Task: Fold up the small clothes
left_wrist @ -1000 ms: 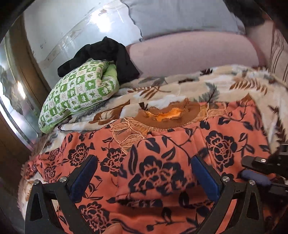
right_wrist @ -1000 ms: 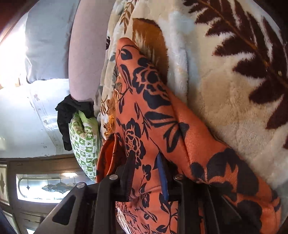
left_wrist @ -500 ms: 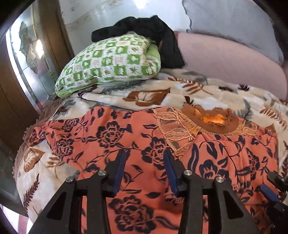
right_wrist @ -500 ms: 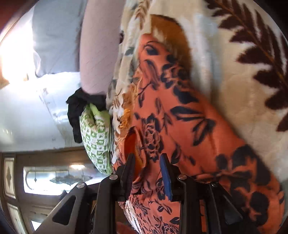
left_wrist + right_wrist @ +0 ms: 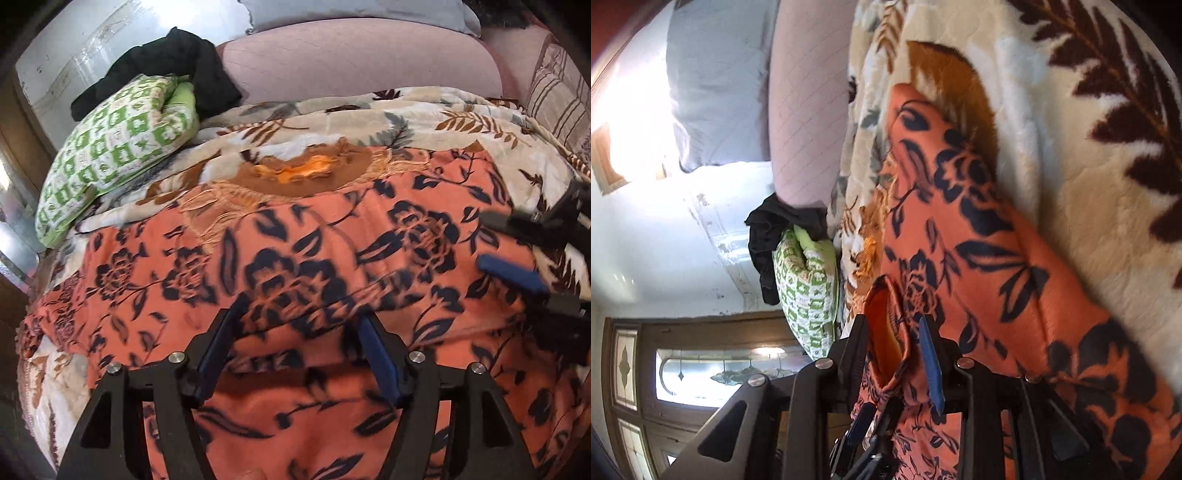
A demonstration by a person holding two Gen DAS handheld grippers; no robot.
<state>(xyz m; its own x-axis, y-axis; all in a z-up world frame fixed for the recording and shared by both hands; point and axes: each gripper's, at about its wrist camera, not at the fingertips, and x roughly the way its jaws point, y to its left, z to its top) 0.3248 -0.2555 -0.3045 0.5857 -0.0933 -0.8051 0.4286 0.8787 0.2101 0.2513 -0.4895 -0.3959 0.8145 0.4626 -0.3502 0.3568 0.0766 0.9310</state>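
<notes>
Folding looks only begun: the orange floral garment [image 5: 295, 266] lies spread across the leaf-patterned blanket [image 5: 369, 107] on the bed, its embroidered brown neckline [image 5: 295, 173] toward the pink bolster [image 5: 362, 55], and one side of it appears doubled over, judging by the raised ridge of cloth that runs across its lower half in the left wrist view. No neat, finished stack shows anywhere, so most of the work — squaring the edges, bringing the sides in, doubling the length — seems to be left. The left gripper [image 5: 295, 343] angles steeply down at the near part of the garment; its jaws are opening, cloth lies between and under the blue pads [image 5: 380, 362], and the pads do not press on it. The right gripper [image 5: 894, 343] points nearly level along the bed from the garment's right edge, rolled onto its side so the room appears turned — its jaws stand narrow and pinch a bunched hem of the orange cloth, whose plain inner face shows between the fingers. In the left wrist view that same tool appears at the right margin [image 5: 517, 254]. A green checked pillow [image 5: 110, 147] with a black garment [image 5: 177, 62] draped behind it sits at the far left, well apart from the work.
</notes>
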